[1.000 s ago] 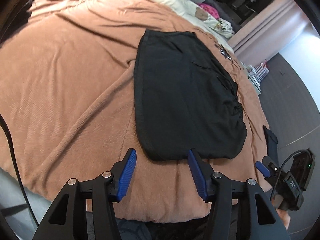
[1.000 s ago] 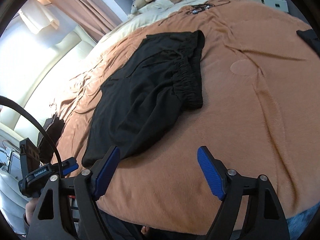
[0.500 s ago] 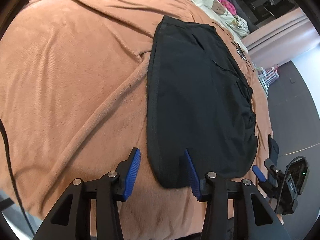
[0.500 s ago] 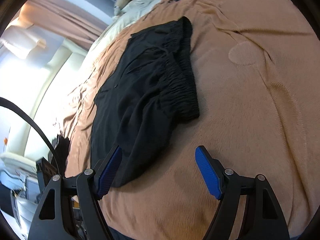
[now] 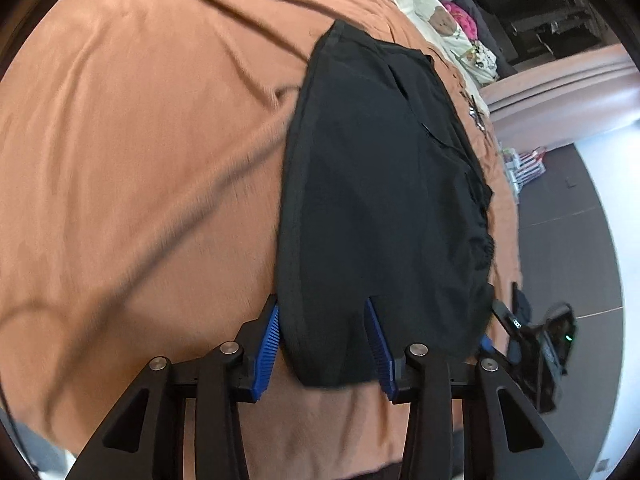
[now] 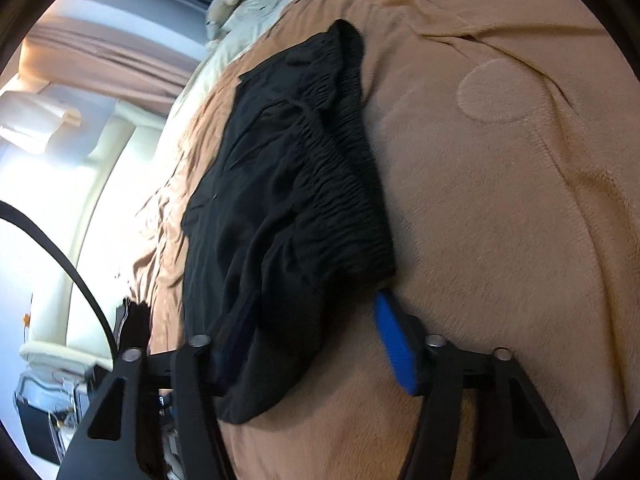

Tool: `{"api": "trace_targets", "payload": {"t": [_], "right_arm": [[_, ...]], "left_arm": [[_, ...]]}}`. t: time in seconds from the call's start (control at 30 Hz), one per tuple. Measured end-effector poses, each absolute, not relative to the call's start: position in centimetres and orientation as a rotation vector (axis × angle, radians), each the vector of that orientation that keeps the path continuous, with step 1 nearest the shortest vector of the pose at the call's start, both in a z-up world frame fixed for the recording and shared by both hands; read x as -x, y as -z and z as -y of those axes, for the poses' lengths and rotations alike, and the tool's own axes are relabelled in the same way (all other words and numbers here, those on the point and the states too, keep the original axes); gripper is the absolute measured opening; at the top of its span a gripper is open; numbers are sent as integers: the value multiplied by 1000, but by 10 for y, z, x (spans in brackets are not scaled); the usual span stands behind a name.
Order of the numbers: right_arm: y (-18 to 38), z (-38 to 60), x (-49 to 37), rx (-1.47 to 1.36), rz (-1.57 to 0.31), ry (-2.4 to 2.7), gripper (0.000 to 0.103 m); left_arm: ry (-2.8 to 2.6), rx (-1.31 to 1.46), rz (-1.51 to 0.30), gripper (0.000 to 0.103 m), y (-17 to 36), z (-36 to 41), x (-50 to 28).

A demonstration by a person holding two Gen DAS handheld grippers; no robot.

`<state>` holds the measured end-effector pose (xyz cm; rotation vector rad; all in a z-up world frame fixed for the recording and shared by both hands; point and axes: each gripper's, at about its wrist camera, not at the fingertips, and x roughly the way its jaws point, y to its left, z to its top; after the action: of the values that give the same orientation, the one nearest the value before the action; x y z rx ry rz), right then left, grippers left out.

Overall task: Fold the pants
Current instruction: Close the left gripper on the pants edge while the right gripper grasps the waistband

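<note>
The black pants [image 5: 384, 208] are spread folded on the brown blanket [image 5: 140, 168] of the bed, waistband toward the right side. The left gripper [image 5: 324, 344] is set at the near hem corner, its blue fingers [image 5: 269, 350] held apart with the cloth between them, not pinched. The right gripper [image 6: 308, 344] is held wide open astride the near waistband corner, one finger covered by cloth.

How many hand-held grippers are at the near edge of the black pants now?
2. The left hand-held gripper straddles one near corner of the black pants; the right hand-held gripper straddles the other corner, near the waistband.
</note>
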<state>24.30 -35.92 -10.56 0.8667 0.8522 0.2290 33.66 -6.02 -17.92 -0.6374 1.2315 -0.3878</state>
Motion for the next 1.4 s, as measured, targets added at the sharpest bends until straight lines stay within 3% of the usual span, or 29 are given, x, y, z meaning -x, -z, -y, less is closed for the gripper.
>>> {"api": "trace_targets", "payload": {"t": [0.1, 0.17, 0.23, 0.27, 0.97, 1.4], "right_arm": [[111, 365, -244, -912, -845, -215, 38], [113, 368, -245, -932, -846, -215, 25], [113, 369, -243, -945, -845, -232, 16], [112, 370, -241, -947, -839, -245, 8], [52, 376, -257, -893, -664, -343, 6], [28, 380, -306, -884, -657, -276, 6]], "left_arm": [[385, 622, -1227, 38, 180, 66, -328], [357, 616, -1225, 28, 180, 65, -327], [341, 628, -1229, 7, 181, 64, -329], [336, 633, -1228, 7, 180, 63, -329], [452, 596, -955, 4, 54, 76, -380], [471, 549, -919, 4, 26, 104, -470]]}}
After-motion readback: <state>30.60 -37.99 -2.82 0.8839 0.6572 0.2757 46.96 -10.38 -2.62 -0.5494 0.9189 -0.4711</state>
